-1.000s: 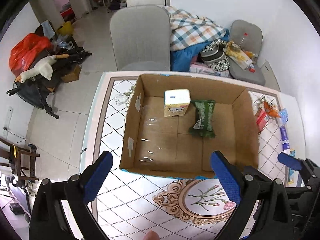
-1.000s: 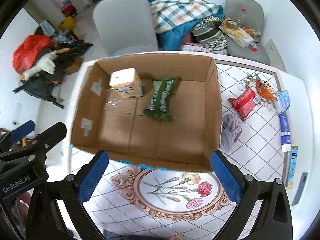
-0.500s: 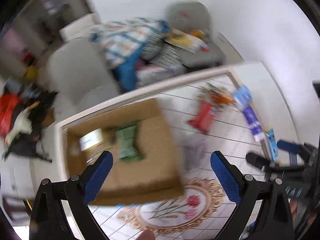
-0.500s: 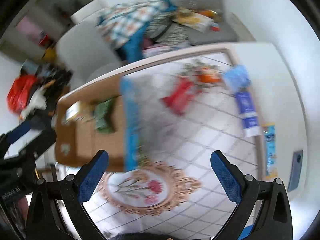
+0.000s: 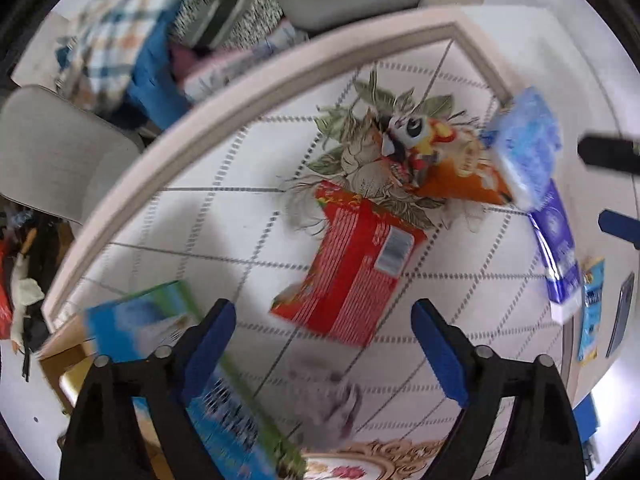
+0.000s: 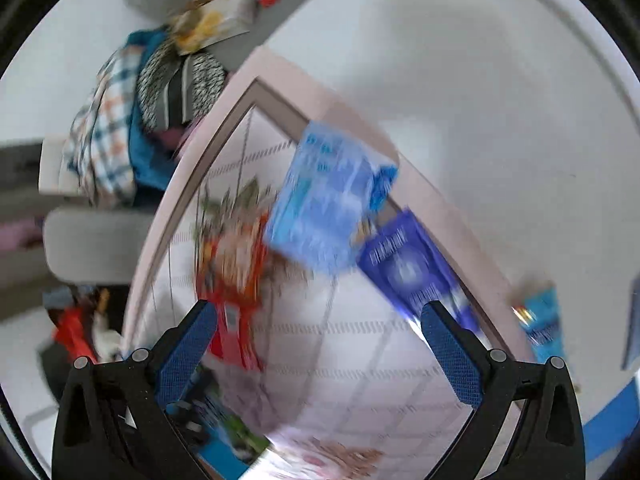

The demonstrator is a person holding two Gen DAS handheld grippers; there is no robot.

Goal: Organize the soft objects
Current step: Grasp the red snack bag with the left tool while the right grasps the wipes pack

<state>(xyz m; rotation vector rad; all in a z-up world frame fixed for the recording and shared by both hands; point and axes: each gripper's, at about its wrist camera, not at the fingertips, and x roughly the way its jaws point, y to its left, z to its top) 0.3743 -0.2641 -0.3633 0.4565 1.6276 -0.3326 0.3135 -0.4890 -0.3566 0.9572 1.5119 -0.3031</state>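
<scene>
Partly blurred: grey cloth (image 5: 326,402) between left gripper (image 5: 324,344) fingers.

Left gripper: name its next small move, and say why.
Probably ease the left gripper forward and down onto the red snack packet. Its jaws are open and empty, and the packet lies flat on the table just beyond them.

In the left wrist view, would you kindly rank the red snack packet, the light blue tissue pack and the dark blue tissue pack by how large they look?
1. red snack packet, clearly largest, though nearest the camera.
2. and 3. light blue tissue pack and dark blue tissue pack: too alike to rank; fisheye stretch and blur near the edge.
</scene>
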